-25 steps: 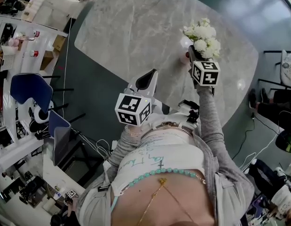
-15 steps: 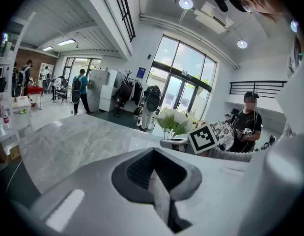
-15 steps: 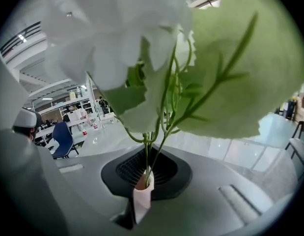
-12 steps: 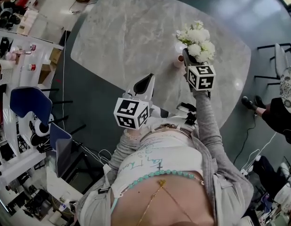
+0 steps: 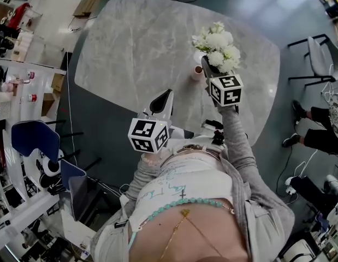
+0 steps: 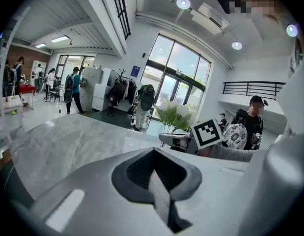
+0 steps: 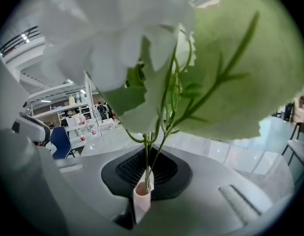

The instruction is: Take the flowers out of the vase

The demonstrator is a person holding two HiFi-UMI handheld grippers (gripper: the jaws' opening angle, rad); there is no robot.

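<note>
Flowers [image 5: 217, 47] are standing in the vase [image 5: 196, 73] on the tabletop [image 5: 136, 42]. The right hand-held gripper [image 5: 205, 65] is clamping their stems; the left hand-held gripper [image 5: 162, 98], jaws together, is holding nothing.

White flowers [image 5: 217, 47] with green leaves: you see their thin stems still set upright in the small pink vase [image 5: 196, 73], which stands on the table [image 5: 130, 42].

Table [image 5: 130, 42] bare and open from 8 to 12 o'clock of the vase [image 5: 197, 73], flowers [image 5: 218, 45] massed at 1 o'clock, right gripper [image 5: 206, 64] just beside at 3, left gripper [image 5: 165, 97] apart at 7
</note>
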